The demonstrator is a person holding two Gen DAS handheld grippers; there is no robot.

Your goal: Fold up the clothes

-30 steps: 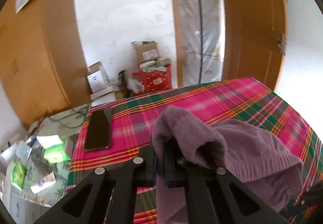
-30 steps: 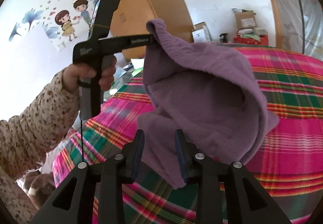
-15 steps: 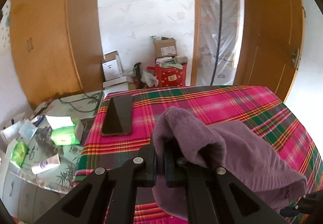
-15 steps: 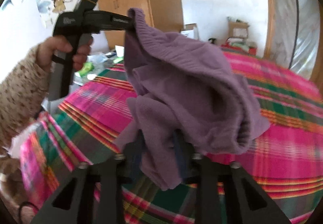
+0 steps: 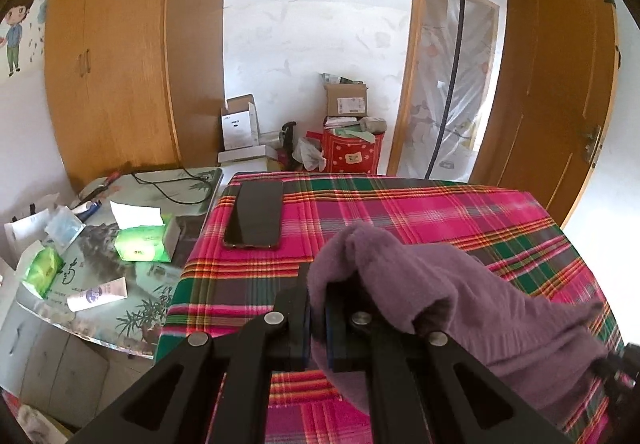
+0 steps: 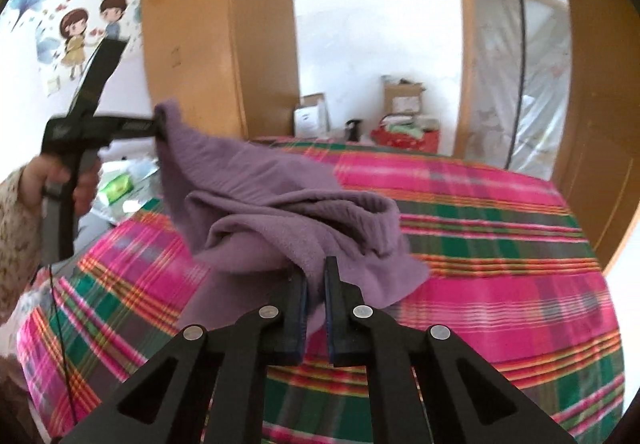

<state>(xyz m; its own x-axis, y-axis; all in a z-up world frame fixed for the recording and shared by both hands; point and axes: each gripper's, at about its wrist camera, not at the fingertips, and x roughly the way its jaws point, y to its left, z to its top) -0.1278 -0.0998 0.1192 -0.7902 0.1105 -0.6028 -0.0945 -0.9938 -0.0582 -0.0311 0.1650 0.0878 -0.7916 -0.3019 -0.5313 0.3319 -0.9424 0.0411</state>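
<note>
Bright daylight filled a bedroom with wooden wardrobes point(image 5: 116, 56), a white wall and a stack of cardboard boxes point(image 5: 346, 100) on the floor at the far end. A plaid bedspread point(image 5: 420, 212) in pink, green and orange covered the bed, and a dark phone point(image 5: 255, 219) lay flat on its near-left corner. Beside the bed stood a glass tabletop point(image 5: 100, 272) that carried a green tissue pack point(image 5: 146, 242), a tube and other small clutter.

The purple garment point(image 6: 288, 204) hung in the air above the bedspread, stretched between the two tools. The left hand-held gripper point(image 5: 318, 320) had its fingers drawn close together on a bunched fold of the fabric, which rose in a hump over the fingertips and draped away to the right. In the right wrist view that same tool showed at the upper left, held by a hand point(image 6: 64, 180) in a floral sleeve point(image 6: 16, 220), with one corner of the garment pinched at its tip. The right hand-held gripper point(image 6: 316, 288) was narrowed on the lower edge of the cloth, a strip of purple caught between its blue-lined pads. The garment sagged in loose folds between the two grips, its ribbed hem curling toward the right.
</note>
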